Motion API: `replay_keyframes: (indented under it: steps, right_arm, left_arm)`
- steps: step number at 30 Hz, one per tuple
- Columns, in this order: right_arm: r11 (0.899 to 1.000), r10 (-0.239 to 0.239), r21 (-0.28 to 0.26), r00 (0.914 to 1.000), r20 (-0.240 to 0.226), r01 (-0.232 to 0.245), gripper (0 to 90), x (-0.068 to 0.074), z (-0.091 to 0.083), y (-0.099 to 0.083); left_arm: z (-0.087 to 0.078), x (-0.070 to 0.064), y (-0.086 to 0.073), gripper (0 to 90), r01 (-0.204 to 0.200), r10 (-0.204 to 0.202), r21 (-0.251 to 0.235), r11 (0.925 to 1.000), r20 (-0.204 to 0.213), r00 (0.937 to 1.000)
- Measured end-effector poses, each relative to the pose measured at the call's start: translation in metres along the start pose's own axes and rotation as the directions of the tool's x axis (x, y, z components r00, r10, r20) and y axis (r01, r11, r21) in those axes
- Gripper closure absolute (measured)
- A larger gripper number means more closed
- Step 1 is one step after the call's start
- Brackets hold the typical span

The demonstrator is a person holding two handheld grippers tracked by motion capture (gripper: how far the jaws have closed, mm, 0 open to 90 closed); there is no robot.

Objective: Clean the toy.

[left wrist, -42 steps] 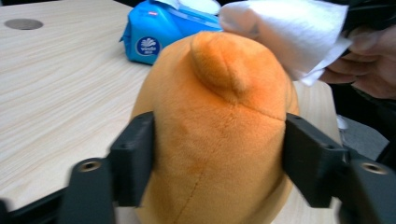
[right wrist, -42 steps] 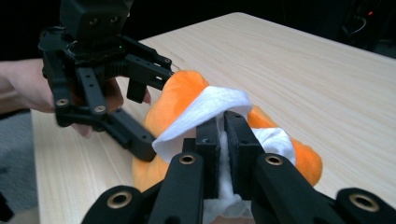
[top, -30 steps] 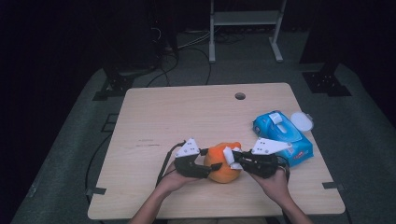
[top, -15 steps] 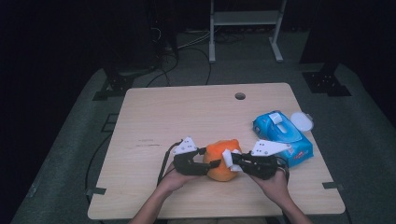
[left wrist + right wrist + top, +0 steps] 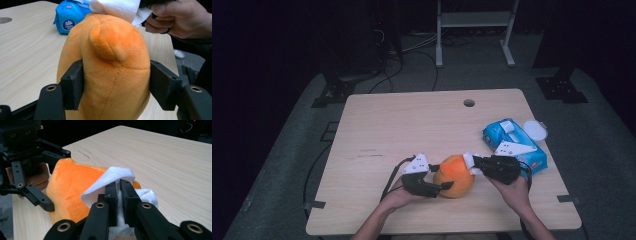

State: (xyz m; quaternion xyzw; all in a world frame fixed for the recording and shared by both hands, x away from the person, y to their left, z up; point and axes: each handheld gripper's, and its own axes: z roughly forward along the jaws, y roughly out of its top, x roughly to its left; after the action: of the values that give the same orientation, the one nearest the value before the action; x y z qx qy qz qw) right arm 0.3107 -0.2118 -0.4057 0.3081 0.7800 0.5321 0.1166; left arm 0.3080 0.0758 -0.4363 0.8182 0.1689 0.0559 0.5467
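An orange plush toy [image 5: 454,175] stands on the wooden table [image 5: 412,130] near its front edge. My left gripper [image 5: 443,186] is shut on the plush toy [image 5: 110,65], one jaw pressed into each side. My right gripper [image 5: 472,162] is shut on a white tissue [image 5: 110,180], which lies against the top of the plush toy [image 5: 67,187]. In the left gripper view the tissue [image 5: 117,8] rests on the toy's upper part, with the person's right hand [image 5: 182,18] behind it. The left gripper [image 5: 37,175] also appears at the left of the right gripper view.
A blue pack of wipes [image 5: 514,142] lies to the right of my right gripper, and a white round lid [image 5: 536,130] sits beside it. A cable hole [image 5: 469,103] is at the back of the table. Dark floor and a stand surround the table.
The right gripper with the tissue has shifted slightly over the top of the plush toy. The left gripper has kept its hold and barely moved.
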Motion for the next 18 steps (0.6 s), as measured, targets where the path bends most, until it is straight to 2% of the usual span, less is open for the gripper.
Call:
replay_keyframes:
  steps: [4,5,7,9,10,12,15,16,17,18]
  right_arm:
    - [1.000,0.011,-0.006,0.9999,0.006,-0.011,83.9,-0.002,-0.001,0.001]
    - [1.000,0.024,-0.010,0.9997,0.009,-0.024,83.9,-0.005,-0.002,0.001]
    - [0.999,0.038,-0.007,0.9993,0.001,-0.038,83.9,-0.007,-0.003,0.001]
    - [0.999,0.037,0.003,0.9992,-0.010,-0.037,83.9,-0.005,-0.003,0.001]
    - [0.999,0.037,0.010,0.9990,-0.023,-0.037,83.9,-0.004,-0.004,0.001]
    - [0.999,0.028,0.016,0.9984,-0.050,-0.028,83.9,0.002,-0.004,0.003]
    - [0.999,-0.012,0.034,0.9977,-0.067,0.014,83.9,0.014,-0.003,0.005]
    - [0.999,-0.023,0.032,0.9975,-0.067,0.026,83.9,0.017,-0.003,0.007]
    - [0.999,-0.024,0.025,0.9971,-0.072,0.026,83.9,0.018,-0.004,0.008]
    - [1.000,-0.023,0.013,0.9967,-0.078,0.024,83.9,0.018,-0.005,0.010]
  left_arm:
    - [0.000,-0.002,0.000,35.3,-0.022,0.022,0.003,0.9998,0.006,0.9997]
    - [0.000,-0.004,0.000,35.2,-0.047,0.046,0.010,0.9989,0.010,0.9989]
    - [0.001,-0.005,0.000,34.4,-0.057,0.057,0.008,0.9984,0.018,0.9982]
    - [0.001,-0.003,0.000,24.9,-0.039,0.039,0.014,0.9991,0.010,0.9992]
    - [0.002,-0.001,0.001,19.2,-0.013,0.013,0.022,0.9997,-0.001,0.9999]
    - [0.004,0.002,-0.001,13.8,0.023,-0.023,0.023,0.9995,0.011,0.9997]
    - [0.003,-0.002,-0.001,27.3,-0.016,0.016,0.010,0.9998,-0.002,0.9999]
    - [0.003,-0.002,-0.001,32.7,-0.016,0.016,0.010,0.9998,-0.002,0.9999]
    - [0.000,-0.005,0.002,36.0,-0.051,0.051,-0.014,0.9986,-0.028,0.9983]
    - [-0.002,-0.006,0.003,37.9,-0.070,0.068,-0.031,0.9971,-0.040,0.9969]
